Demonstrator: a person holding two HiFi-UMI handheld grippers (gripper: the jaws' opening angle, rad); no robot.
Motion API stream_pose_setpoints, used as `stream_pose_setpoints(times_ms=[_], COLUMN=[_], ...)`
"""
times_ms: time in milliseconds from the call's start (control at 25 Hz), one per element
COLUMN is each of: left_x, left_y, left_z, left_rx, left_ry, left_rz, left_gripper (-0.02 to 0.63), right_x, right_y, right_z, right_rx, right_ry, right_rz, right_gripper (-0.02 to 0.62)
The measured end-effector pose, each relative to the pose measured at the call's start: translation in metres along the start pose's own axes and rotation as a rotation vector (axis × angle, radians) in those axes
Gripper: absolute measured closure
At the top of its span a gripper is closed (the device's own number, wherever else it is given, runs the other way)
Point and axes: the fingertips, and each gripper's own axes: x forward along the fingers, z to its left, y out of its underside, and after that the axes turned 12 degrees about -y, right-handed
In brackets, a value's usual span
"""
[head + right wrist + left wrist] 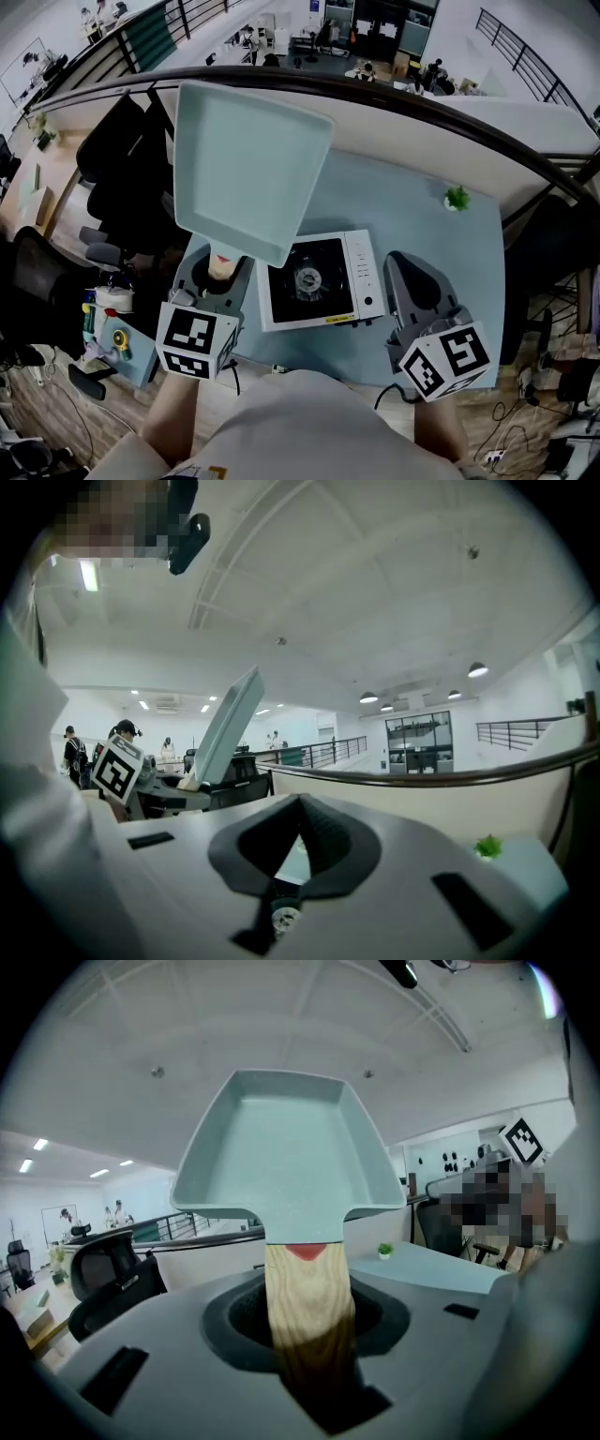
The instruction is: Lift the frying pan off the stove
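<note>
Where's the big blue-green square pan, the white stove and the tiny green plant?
Pale blue-green square frying pan (248, 164): head view, middle of its flat base.
White tabletop stove (309, 279): head view, its round burner.
Tiny green plant (457, 198): head view, its leaves.

My left gripper (222, 272) is clamped on the pan handle (307, 1288), tipped up and away from me. Right gripper (401, 267) sits alongside, jaws pinched together, nothing in them.

Office: swivel chairs (112, 159), mezzanine railing (394, 94), desks below (370, 70).
</note>
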Motion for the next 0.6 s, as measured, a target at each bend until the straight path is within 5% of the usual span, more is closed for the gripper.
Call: stream_pose_setpoints(times_ms=[320, 600], left_x=[-0.012, -0.010], left_y=[-0.007, 0.017], left_z=[0.011, 0.010], left_rx=[-0.030, -0.018], left_ry=[-0.057, -0.054], left_rz=[-0.087, -0.065], left_gripper=[0.463, 0.463], right_x=[-0.010, -0.007], right_y=[-0.006, 0.015], right_z=[0.002, 0.003], right_rx=[-0.020, -0.019], right_ry=[0.021, 0.018], right_rz=[-0.010, 0.028], right_gripper=[0.592, 0.592])
